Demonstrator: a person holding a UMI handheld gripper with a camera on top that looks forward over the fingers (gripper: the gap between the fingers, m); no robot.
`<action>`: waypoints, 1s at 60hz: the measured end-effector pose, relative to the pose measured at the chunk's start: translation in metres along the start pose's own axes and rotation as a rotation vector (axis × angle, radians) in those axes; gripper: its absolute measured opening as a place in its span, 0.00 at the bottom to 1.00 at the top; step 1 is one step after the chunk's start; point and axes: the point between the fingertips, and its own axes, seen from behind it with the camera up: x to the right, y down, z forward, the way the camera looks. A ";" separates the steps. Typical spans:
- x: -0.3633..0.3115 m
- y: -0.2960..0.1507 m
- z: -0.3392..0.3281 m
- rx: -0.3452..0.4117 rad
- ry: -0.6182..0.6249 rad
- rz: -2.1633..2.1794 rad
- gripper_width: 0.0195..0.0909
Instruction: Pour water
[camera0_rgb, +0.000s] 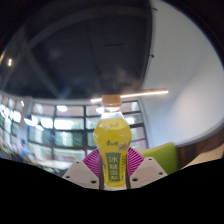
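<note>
The gripper looks forward and upward, and its two fingers pinch a bottle between them: the pink pads press against the bottle's lower sides, left and right, with no gap showing at either side. The bottle stands upright, right in the middle between the fingers, lifted against the room behind it rather than resting on anything that can be seen. It is a clear plastic bottle filled with a yellow-green liquid up to the shoulder, with a pale cap on top. A label wraps its lower half, green and yellow with a white patch and some marks that look like writing, too small to read; no brand can be made out. Beyond the bottle lies a large indoor room with a dark ceiling, a long strip light just beside the cap, and rows of lit windows farther back.
</note>
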 end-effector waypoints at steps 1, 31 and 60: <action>0.016 0.004 -0.002 -0.014 0.026 -0.046 0.14; 0.204 0.308 -0.037 -0.628 0.206 -0.127 0.14; 0.196 0.274 -0.073 -0.656 0.260 -0.150 0.89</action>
